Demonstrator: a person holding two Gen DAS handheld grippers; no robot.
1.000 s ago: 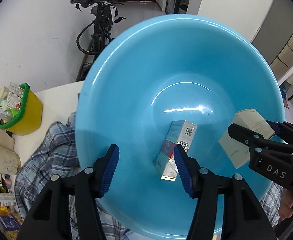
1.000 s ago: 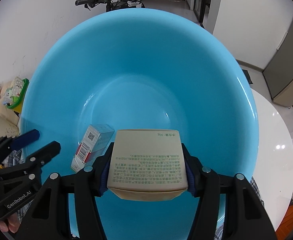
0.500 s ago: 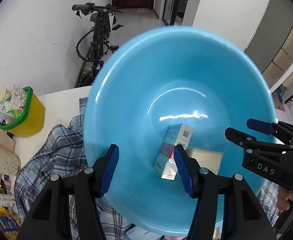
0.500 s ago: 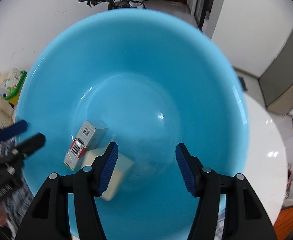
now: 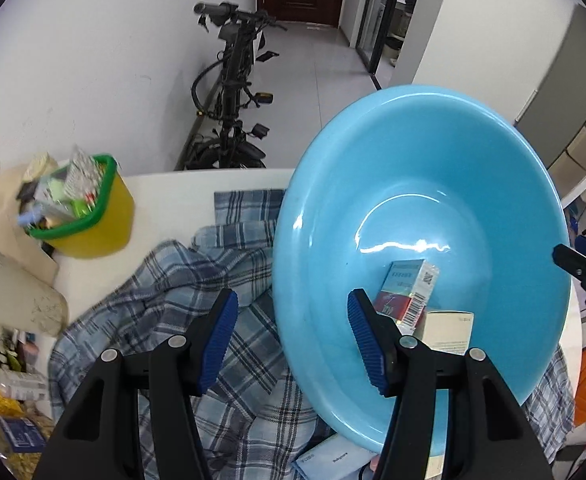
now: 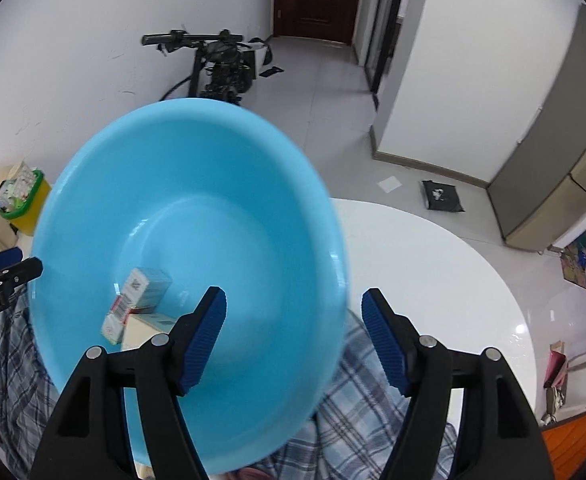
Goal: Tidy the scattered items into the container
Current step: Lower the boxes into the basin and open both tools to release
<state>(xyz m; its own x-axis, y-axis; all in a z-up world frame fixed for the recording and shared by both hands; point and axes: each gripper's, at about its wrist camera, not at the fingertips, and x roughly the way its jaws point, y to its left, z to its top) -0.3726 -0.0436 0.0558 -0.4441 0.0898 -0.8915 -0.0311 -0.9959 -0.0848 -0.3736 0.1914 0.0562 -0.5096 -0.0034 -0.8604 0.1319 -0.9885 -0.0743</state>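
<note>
Left wrist view: left gripper (image 5: 293, 330) spread, holding nothing, over the plaid cloth (image 5: 181, 300) beside the blue basin (image 5: 425, 240); in the basin lie a red-and-teal carton (image 5: 407, 294) and a cream box (image 5: 449, 330) touching it, both likely light, stiff cardboard best pinched across flat faces, while a pale blue pack (image 5: 327, 458) under the near rim is cut off by the finger and basin. Right wrist view: right gripper (image 6: 295, 336) spread and empty above the basin's near rim (image 6: 333, 280); the cream box (image 6: 145, 330) is half hidden behind the left finger, printing unreadable, the frame blurred.
</note>
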